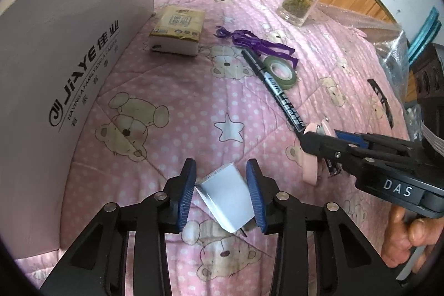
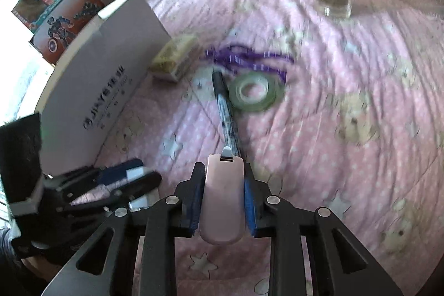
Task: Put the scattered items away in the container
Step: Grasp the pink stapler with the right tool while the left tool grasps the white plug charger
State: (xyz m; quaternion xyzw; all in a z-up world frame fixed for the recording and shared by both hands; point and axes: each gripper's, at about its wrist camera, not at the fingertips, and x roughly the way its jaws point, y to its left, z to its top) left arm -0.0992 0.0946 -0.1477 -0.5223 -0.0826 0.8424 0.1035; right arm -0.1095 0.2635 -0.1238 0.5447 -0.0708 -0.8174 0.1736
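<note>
We're mid-pickup, both claws loaded. Right claw is clamped on the pink stapler, lifted just over the marker's near end. Left claw has its pads against the sides of a small white card box, so we judge it gripped, tilted above the quilt. Container is the white carton, standing on the left, opening not visible from here. Still loose on the quilt: tissue pack right beside the carton wall, purple ribbon, green tape roll touching the marker. Glass jar stands further back. Next move, in our view: carry both loads up over the carton rim, release inside, then return for the marker.
</note>
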